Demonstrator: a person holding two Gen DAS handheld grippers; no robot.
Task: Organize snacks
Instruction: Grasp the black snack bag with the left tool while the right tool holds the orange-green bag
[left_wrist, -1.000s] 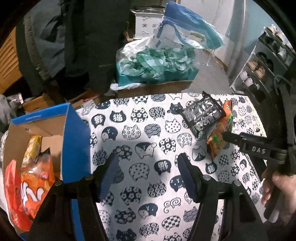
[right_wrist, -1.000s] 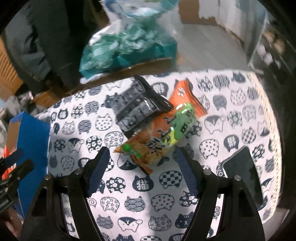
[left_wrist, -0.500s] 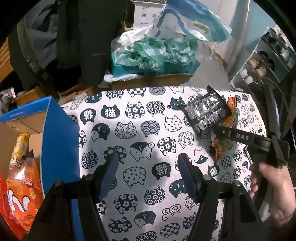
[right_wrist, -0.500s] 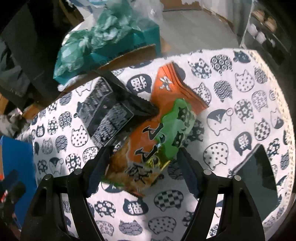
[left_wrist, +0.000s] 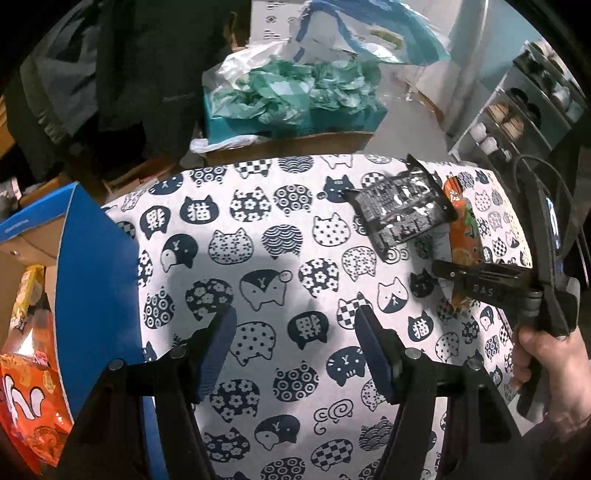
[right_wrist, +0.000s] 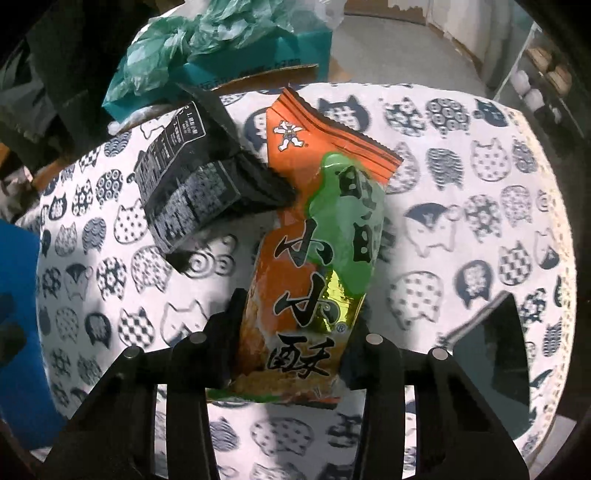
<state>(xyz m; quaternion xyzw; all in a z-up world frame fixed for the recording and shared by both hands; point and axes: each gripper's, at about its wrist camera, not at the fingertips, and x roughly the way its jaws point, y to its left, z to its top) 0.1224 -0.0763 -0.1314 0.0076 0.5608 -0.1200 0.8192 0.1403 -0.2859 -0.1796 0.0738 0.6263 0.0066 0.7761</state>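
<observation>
At the far left, the blue box (left_wrist: 96, 295) already holds orange snack bags (left_wrist: 29, 398). The left hand-held gripper (left_wrist: 295, 354) hovers wide open and empty over the cat-print surface (left_wrist: 258, 258). Right of the black packet (right_wrist: 184, 184), the right hand-held gripper (right_wrist: 295, 332) has its fingers around the orange-green snack (right_wrist: 314, 258), seemingly closing on it. The next move, judging by this, calls for firm pinching, lifting, and carrying leftward to the box.

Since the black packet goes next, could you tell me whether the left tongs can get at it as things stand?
Probably yes: the left tongs are open and empty, with only bare tablecloth between them and the black packet.
</observation>
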